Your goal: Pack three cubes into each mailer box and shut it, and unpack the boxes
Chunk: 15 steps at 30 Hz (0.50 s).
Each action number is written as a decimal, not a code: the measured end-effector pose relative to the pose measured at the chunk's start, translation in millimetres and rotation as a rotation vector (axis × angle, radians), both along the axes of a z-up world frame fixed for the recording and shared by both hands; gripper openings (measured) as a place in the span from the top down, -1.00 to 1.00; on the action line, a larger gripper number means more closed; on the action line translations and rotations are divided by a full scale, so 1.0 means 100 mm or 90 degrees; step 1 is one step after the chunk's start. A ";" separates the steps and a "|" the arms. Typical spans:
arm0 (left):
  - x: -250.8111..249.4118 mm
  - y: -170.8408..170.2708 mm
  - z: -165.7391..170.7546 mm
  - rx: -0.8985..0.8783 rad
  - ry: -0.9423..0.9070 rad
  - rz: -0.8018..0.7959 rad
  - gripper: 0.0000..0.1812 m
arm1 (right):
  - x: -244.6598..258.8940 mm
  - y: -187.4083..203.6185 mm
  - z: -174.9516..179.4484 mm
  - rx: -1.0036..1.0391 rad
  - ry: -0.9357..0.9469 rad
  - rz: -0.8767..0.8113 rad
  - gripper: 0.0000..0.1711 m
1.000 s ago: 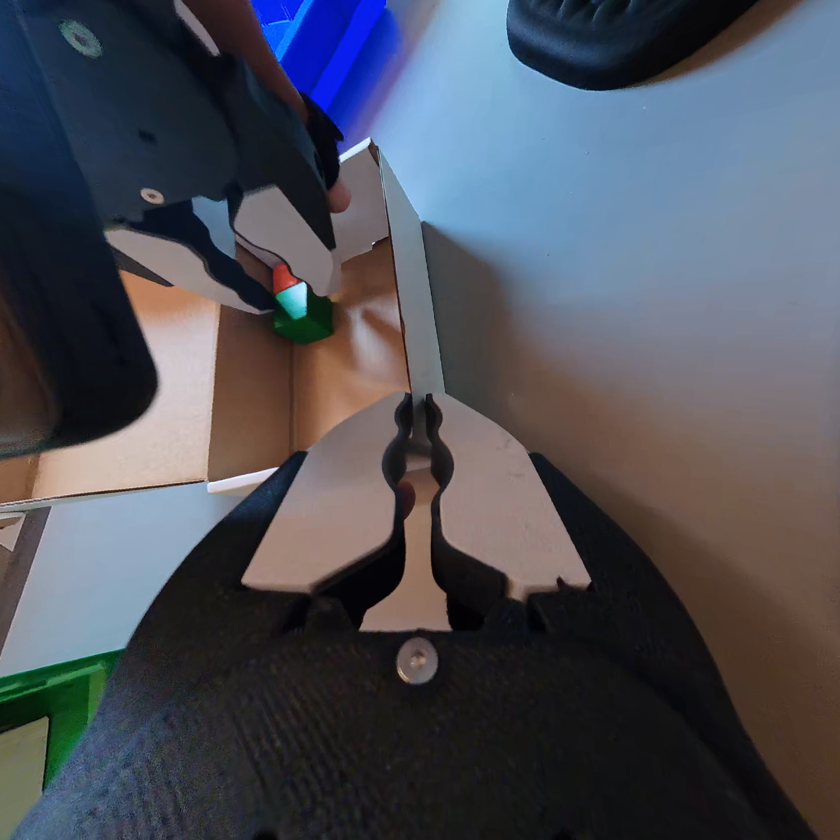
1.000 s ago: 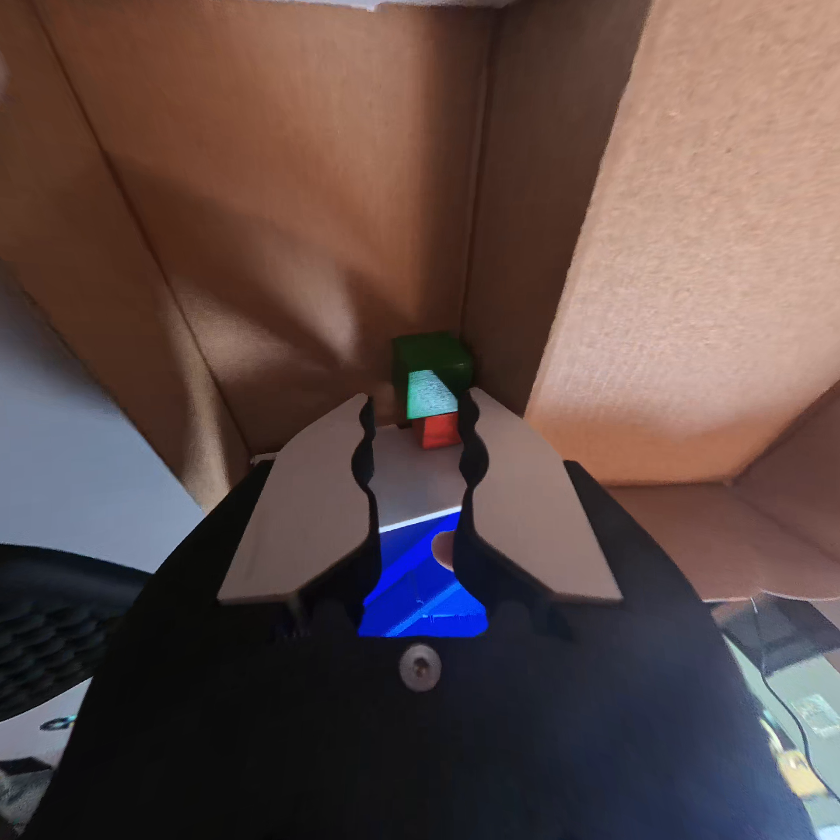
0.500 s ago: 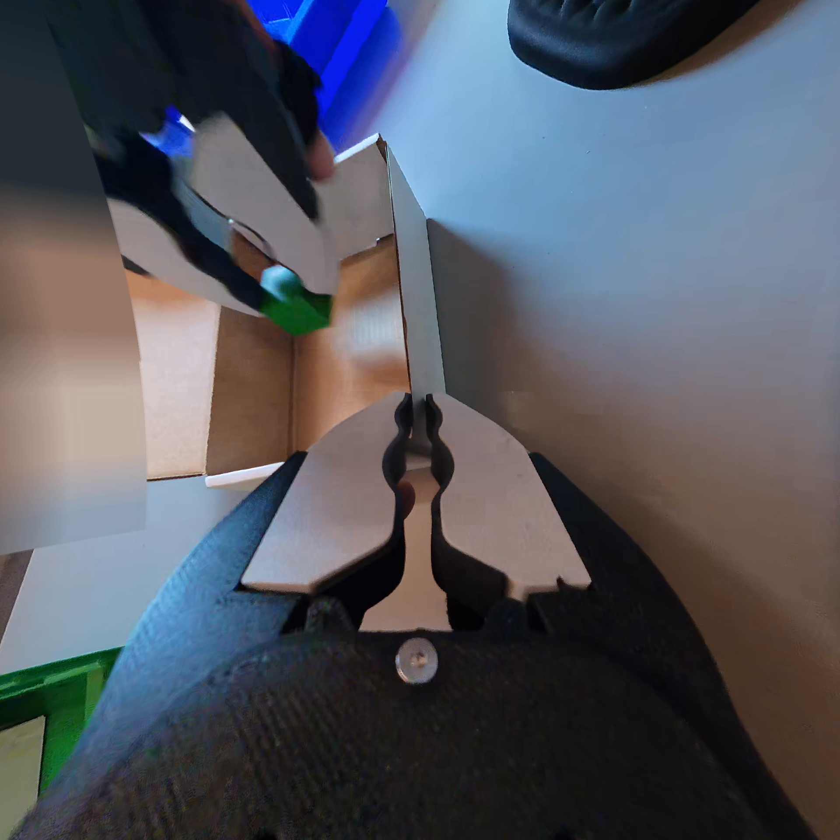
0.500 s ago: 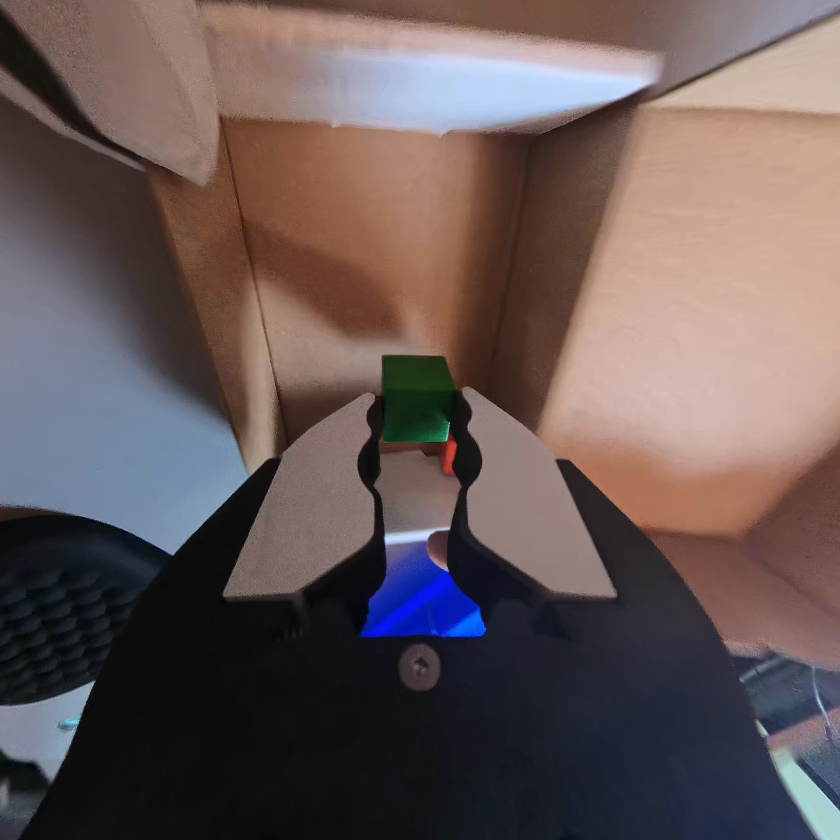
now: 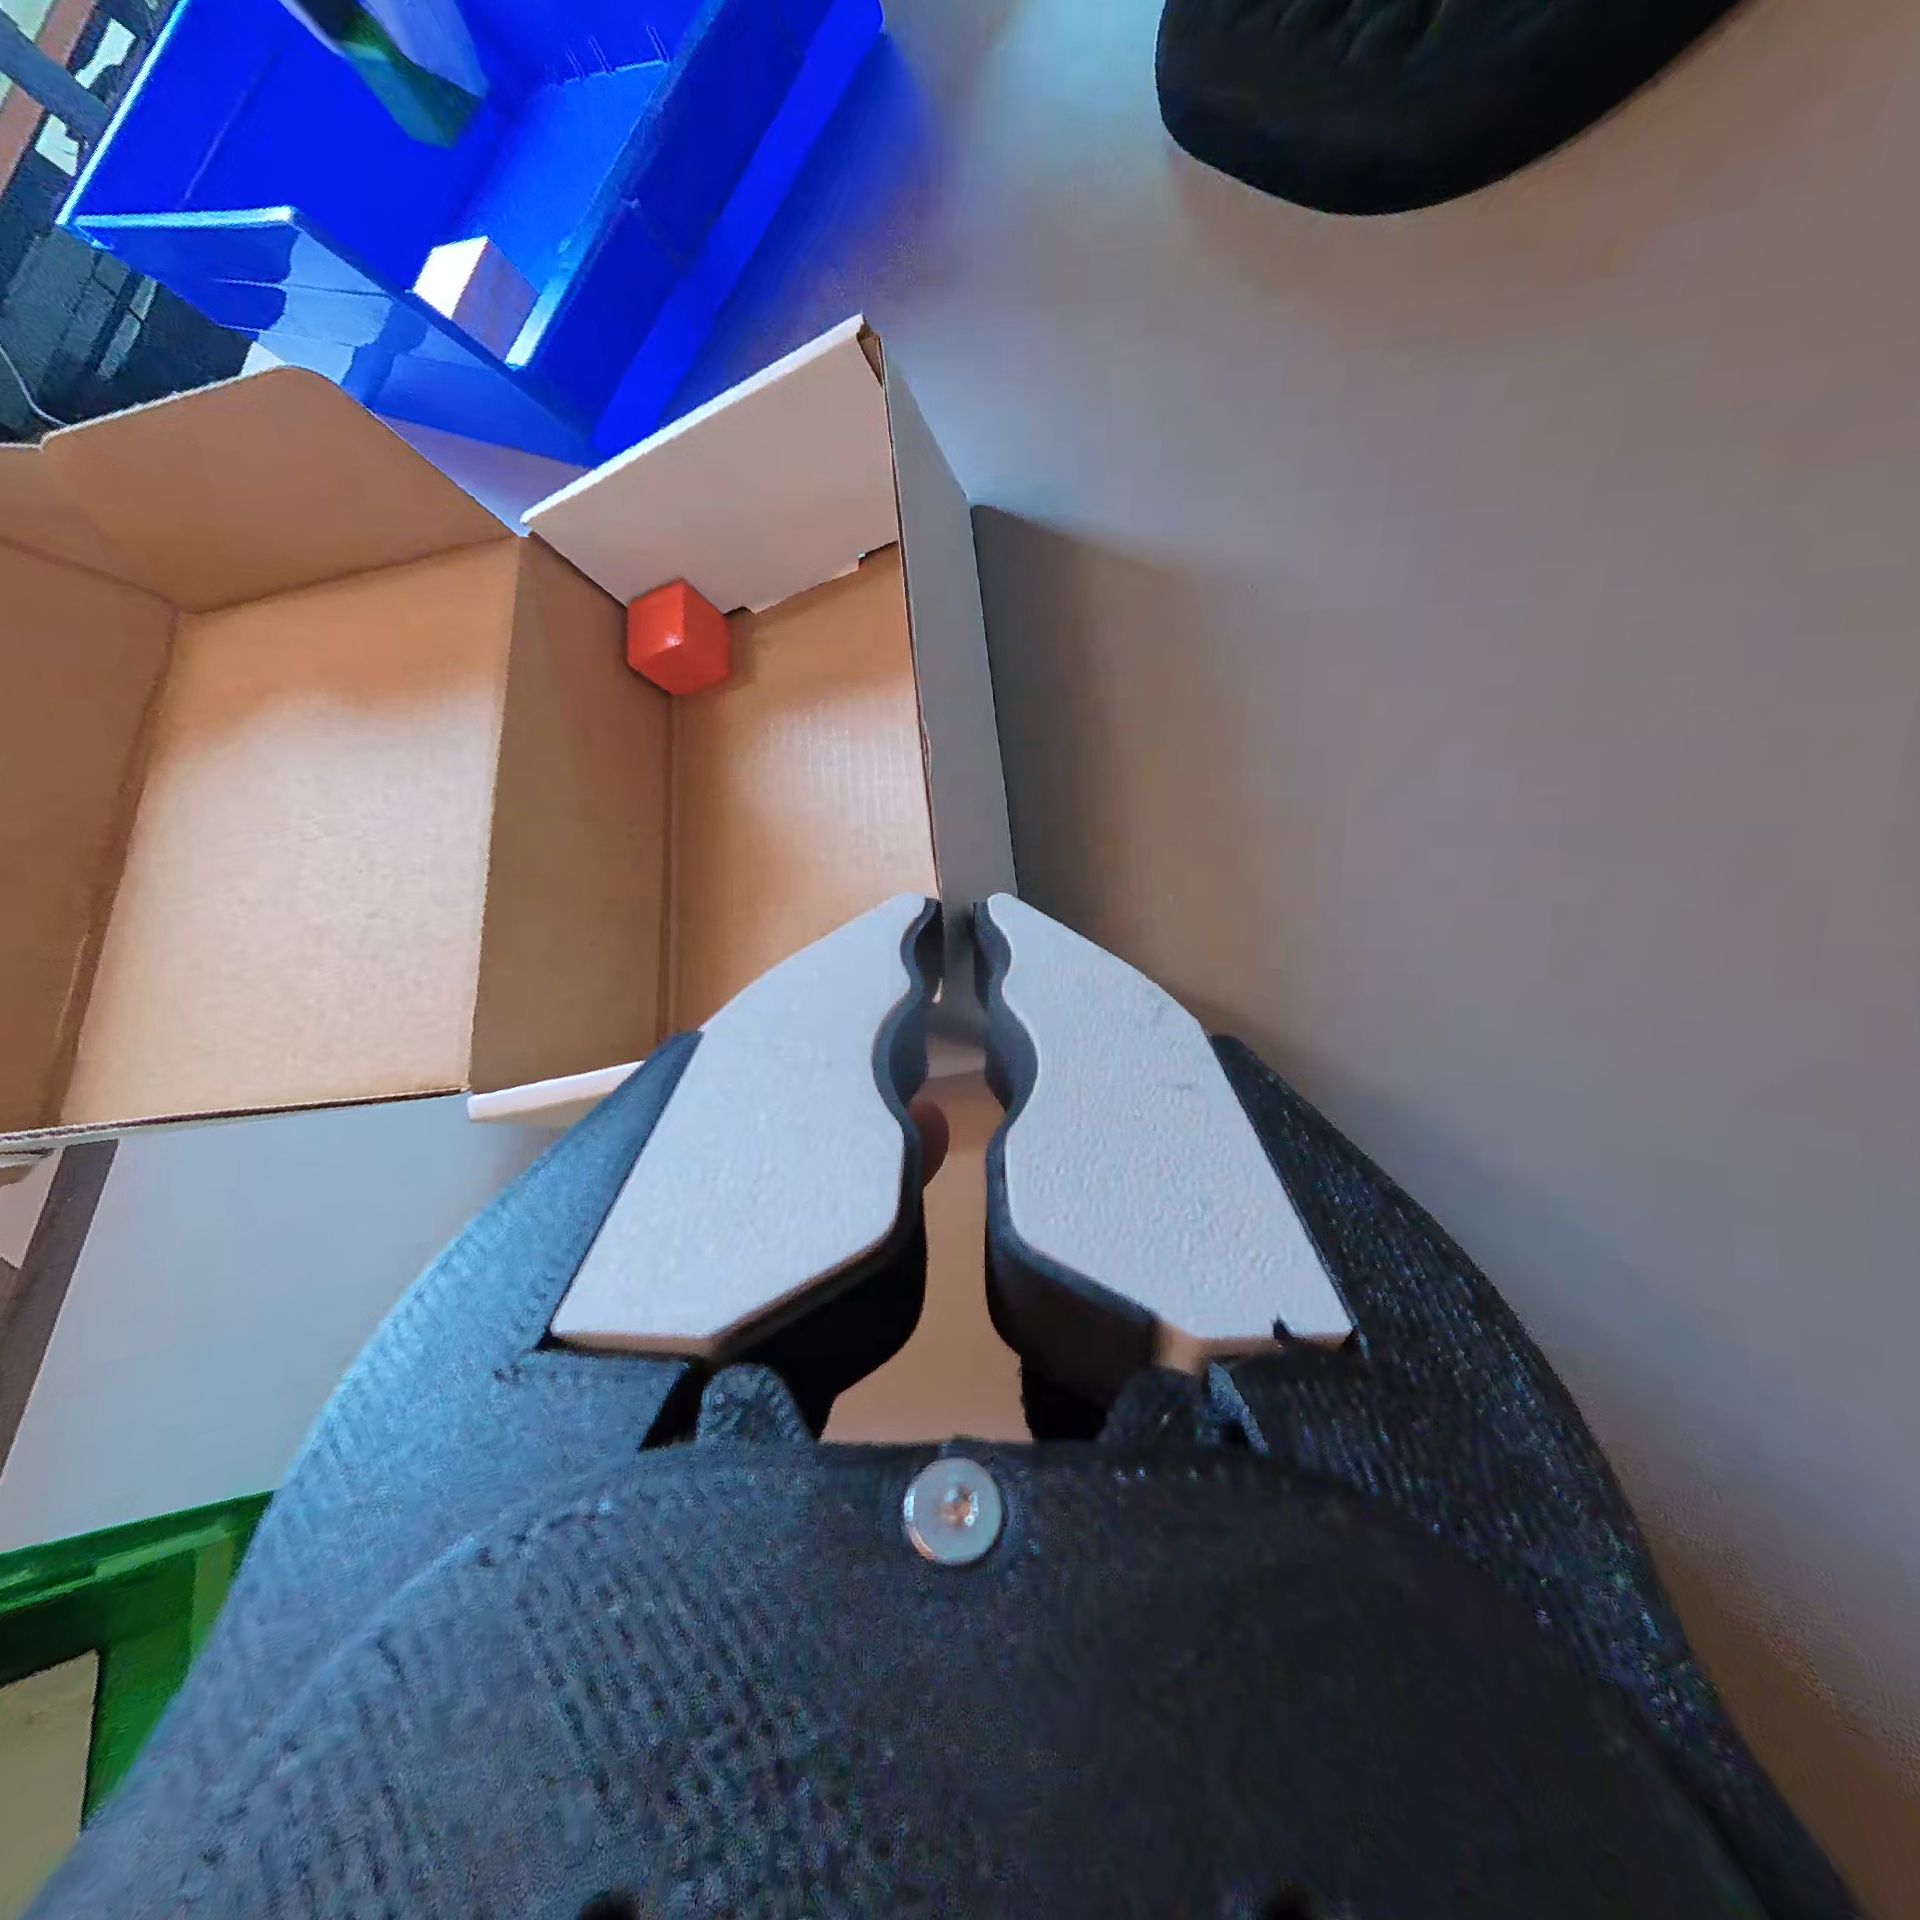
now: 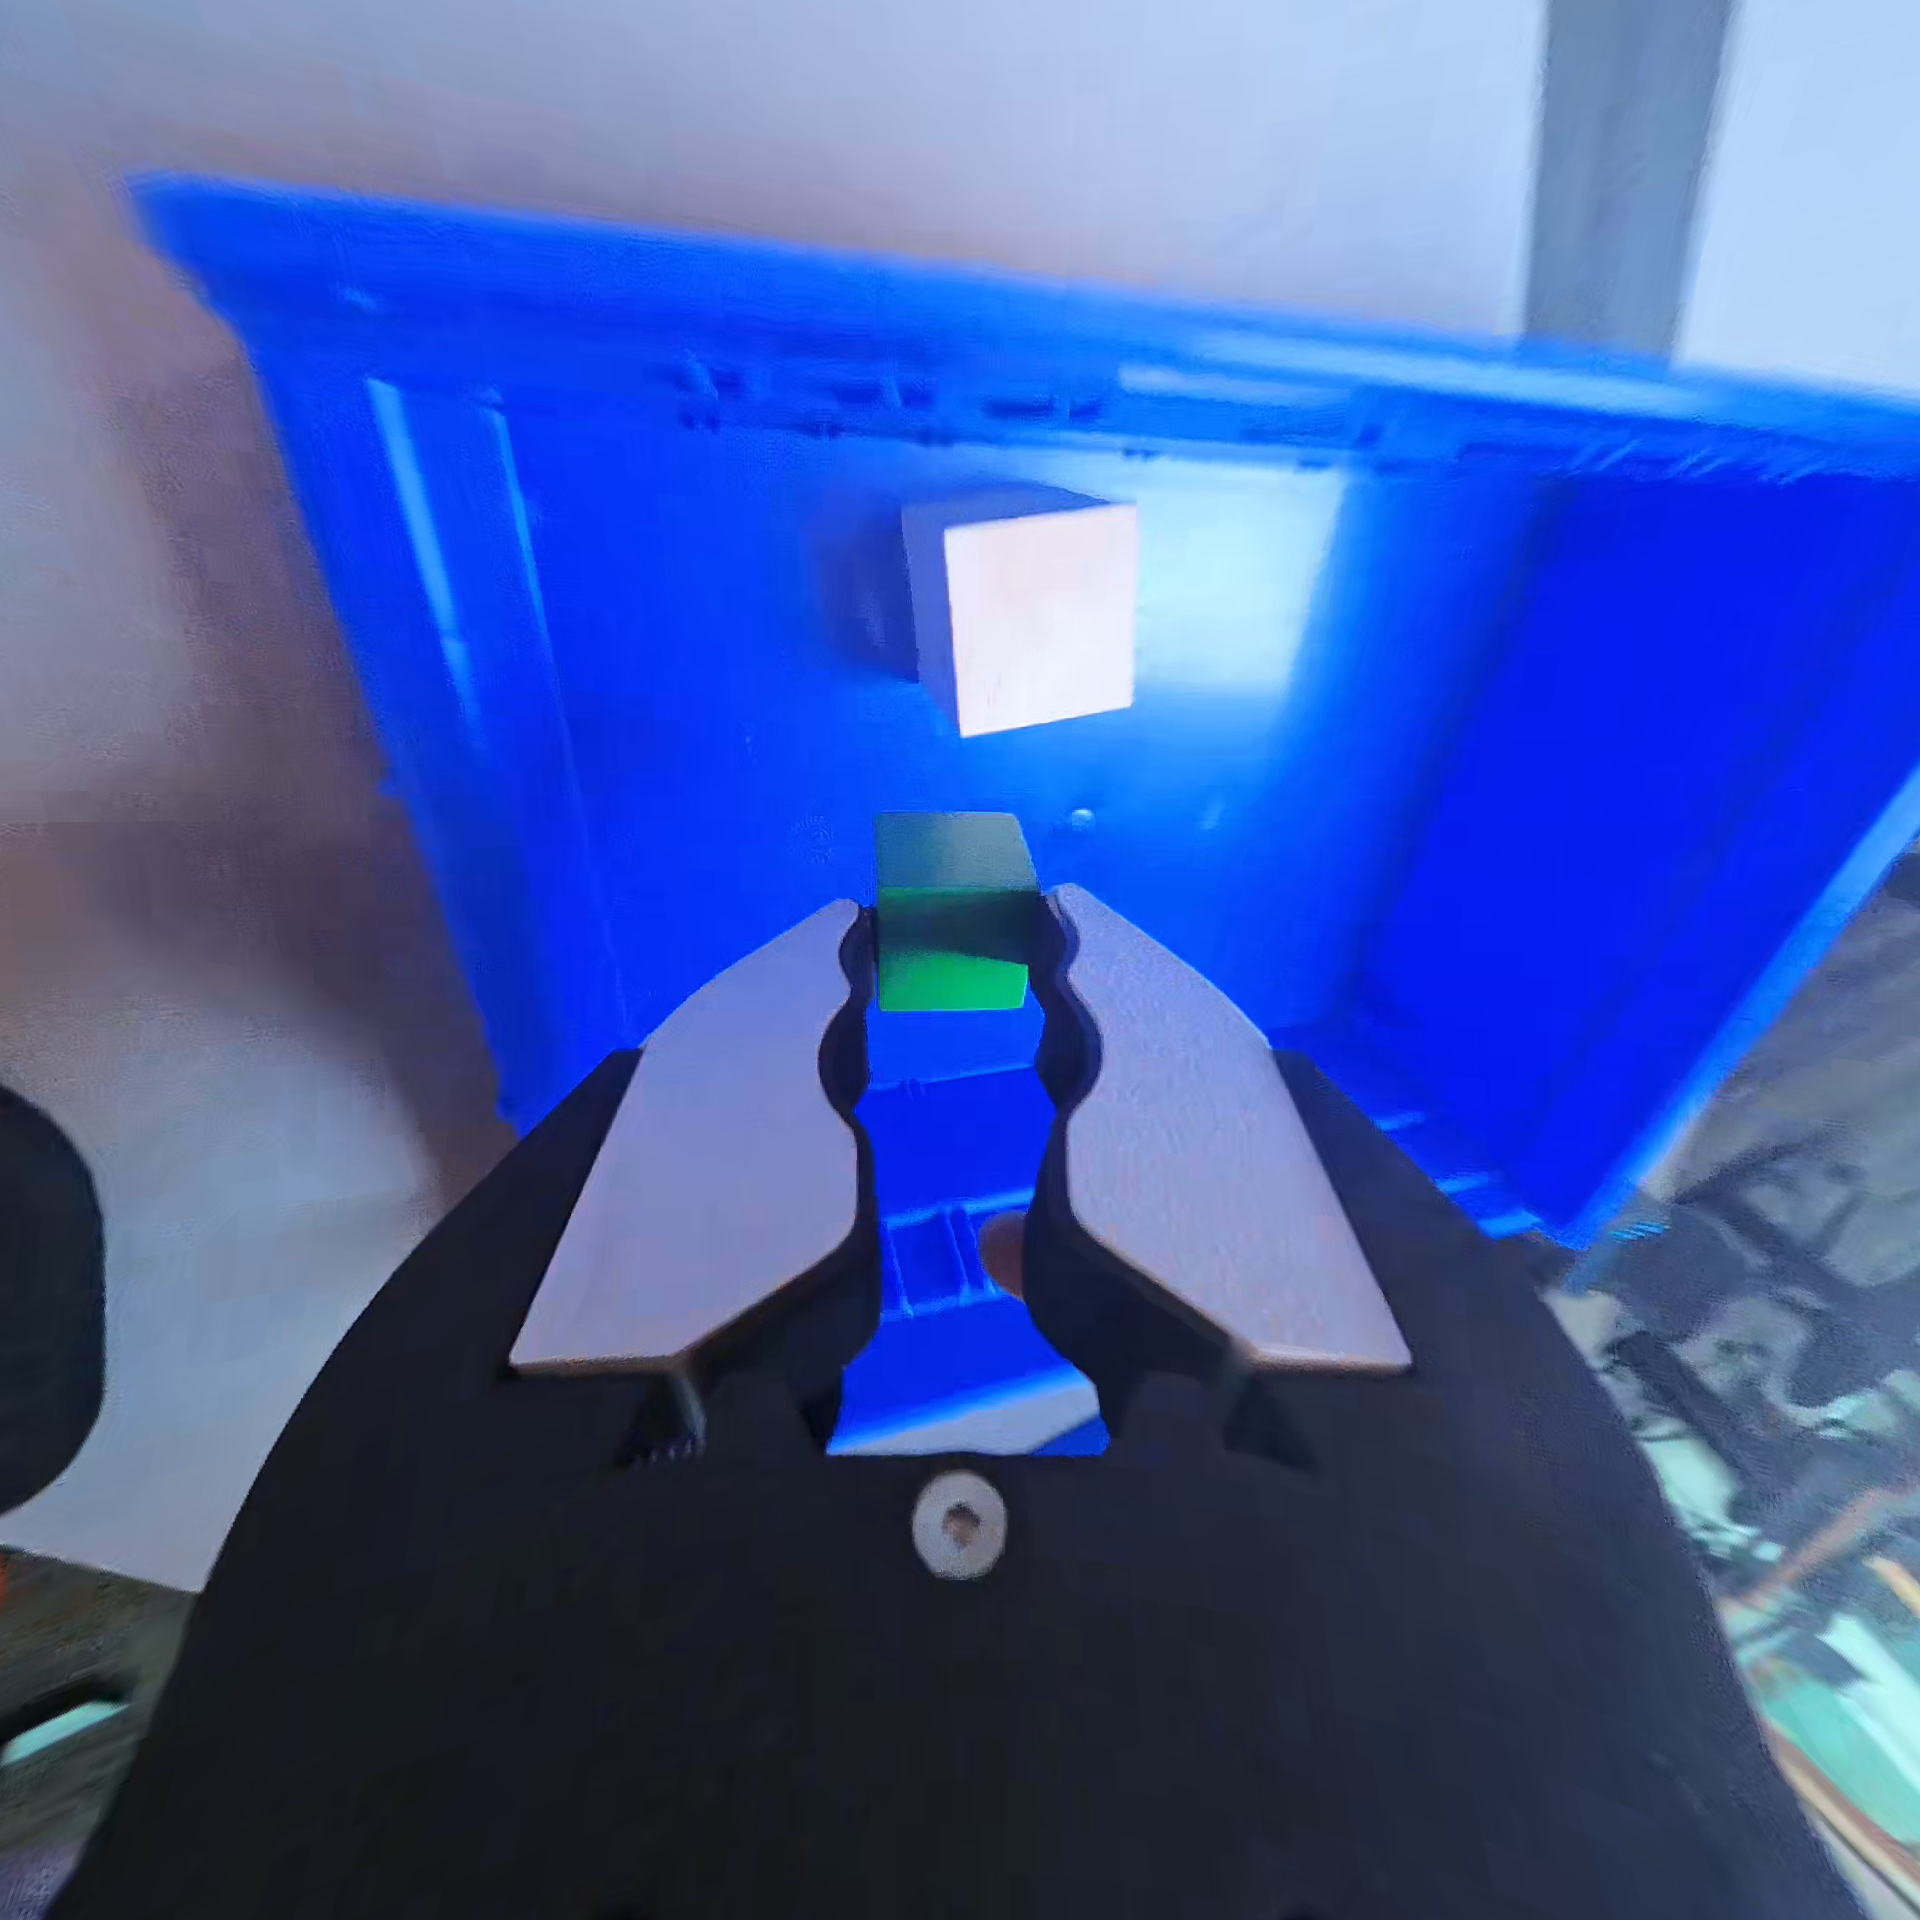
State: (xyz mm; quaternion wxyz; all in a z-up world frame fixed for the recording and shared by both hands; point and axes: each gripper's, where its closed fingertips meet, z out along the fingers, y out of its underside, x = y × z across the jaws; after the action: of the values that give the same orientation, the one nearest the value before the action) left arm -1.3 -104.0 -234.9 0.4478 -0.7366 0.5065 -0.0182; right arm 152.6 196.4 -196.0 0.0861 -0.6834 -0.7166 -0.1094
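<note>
In the left wrist view, an open cardboard mailer box (image 5: 790, 810) lies on the table with a red cube (image 5: 675, 636) in its far corner. My left gripper (image 5: 958, 914) is shut on the box's upright white side wall (image 5: 940, 665). In the right wrist view, my right gripper (image 6: 951, 914) is shut on a green cube (image 6: 951, 925) and holds it over a blue bin (image 6: 1507, 790). A pale wooden cube (image 6: 1029, 613) lies on the bin's floor. The right gripper itself is out of the left wrist view.
The blue bin (image 5: 582, 177) stands just beyond the box in the left wrist view. The box's open lid (image 5: 291, 831) lies flat to the left. A black padded object (image 5: 1392, 94) sits at the table's far right. A green bin (image 5: 94, 1590) is at the near left. There is about 35 centimetres between the tips of the two grippers.
My right gripper lifted the green cube out of the box and carried it over the blue bin. The red cube stays in the box corner. My left gripper has not moved.
</note>
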 end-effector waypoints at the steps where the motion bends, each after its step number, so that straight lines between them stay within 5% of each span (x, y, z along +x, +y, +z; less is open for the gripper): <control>1: 0.00 0.00 0.00 -0.001 -0.002 0.000 0.94 | 0.05 0.05 -0.14 -0.015 -0.002 -0.016 0.67; 9: 0.00 0.01 0.00 -0.004 -0.015 -0.006 0.94 | 0.17 0.33 -0.68 -0.028 -0.015 -0.042 0.59; 15: 0.00 0.01 0.00 -0.001 -0.013 -0.006 0.94 | -0.11 0.34 -0.15 0.064 0.075 -0.010 0.48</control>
State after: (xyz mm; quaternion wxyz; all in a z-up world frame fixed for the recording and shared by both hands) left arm -0.9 -103.0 -234.7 0.4521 -0.7345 0.5052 -0.0284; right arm 141.2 230.6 -210.7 0.1616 -0.6890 -0.6985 -0.1059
